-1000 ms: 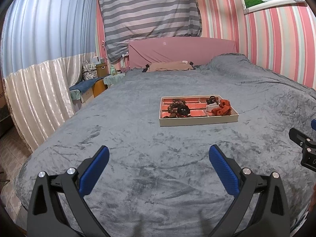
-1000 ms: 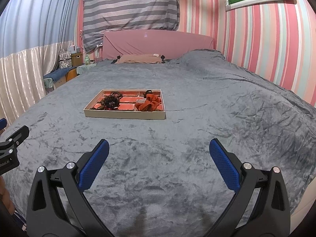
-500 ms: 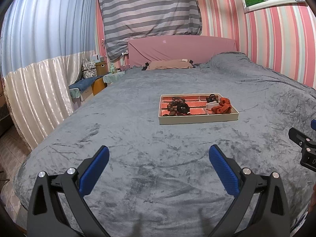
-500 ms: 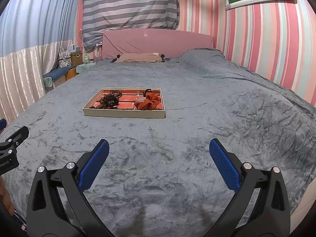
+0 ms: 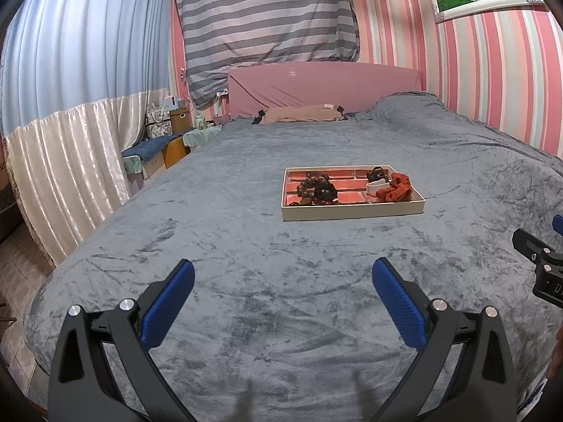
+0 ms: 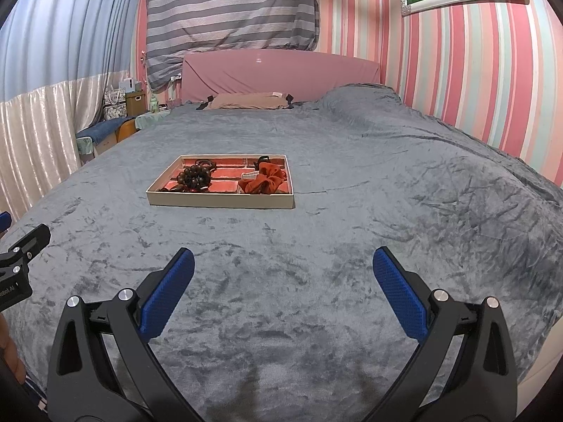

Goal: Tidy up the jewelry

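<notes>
While pink-striped walls point(image 6: 457, 70) and a pale pleated curtain point(image 5: 63, 161) close the room, we see a wide bed under a grey velvet blanket point(image 5: 246, 246) with a pink headboard point(image 6: 281, 74). On the blanket, well ahead of us, sits a shallow cream tray with red compartments point(image 6: 225, 204), holding dark wooden beads point(image 6: 195, 176) at its left and a rust-red fabric scrunchie point(image 6: 264, 183) at its right. Our left tool point(image 5: 281, 281) and right tool point(image 6: 281, 274) hover low over the blanket, blue pads point(image 6: 401, 295) spread wide, gripping nothing.

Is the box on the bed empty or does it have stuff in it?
It has stuff in it. The tray holds dark brown beads, a red scrunchie and a small black item, with bare red compartments between them.
</notes>
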`<state>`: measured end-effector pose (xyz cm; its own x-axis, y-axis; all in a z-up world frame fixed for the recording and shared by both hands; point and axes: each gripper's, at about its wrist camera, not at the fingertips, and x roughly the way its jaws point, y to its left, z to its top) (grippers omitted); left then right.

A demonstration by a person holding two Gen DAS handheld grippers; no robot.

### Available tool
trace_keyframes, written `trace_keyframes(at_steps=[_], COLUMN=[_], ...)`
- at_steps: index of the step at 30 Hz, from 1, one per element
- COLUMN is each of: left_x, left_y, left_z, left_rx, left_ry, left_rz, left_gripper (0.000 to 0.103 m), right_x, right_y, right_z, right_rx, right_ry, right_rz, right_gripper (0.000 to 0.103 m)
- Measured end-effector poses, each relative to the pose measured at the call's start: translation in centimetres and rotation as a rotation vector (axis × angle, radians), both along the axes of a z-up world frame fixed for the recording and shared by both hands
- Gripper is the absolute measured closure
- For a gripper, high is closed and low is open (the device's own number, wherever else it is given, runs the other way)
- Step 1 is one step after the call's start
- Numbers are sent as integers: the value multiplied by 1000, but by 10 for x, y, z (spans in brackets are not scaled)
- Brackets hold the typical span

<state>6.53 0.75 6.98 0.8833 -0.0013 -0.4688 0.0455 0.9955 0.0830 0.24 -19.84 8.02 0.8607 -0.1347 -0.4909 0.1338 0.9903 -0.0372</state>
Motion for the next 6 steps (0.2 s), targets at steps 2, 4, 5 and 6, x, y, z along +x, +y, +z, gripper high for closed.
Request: trace_keyframes(at_steps=[2, 4, 5, 6], left_x=[2, 3, 3, 3], left_y=[1, 3, 3, 3], left_z=[0, 1, 1, 1], left_rx=[-9, -24, -27, -24], left_ry=[5, 8, 9, 8], left_rz=[2, 3, 1, 2], left_gripper=[4, 4, 4, 4], right_x=[1, 1, 1, 1], right_y=[0, 0, 0, 0], right_z=[-2, -4, -4, -4], right_rx=[0, 1, 1, 1], right_ry=[2, 2, 2, 2], right_rz=[-1, -1, -1, -1], right_gripper=[4, 4, 4, 4])
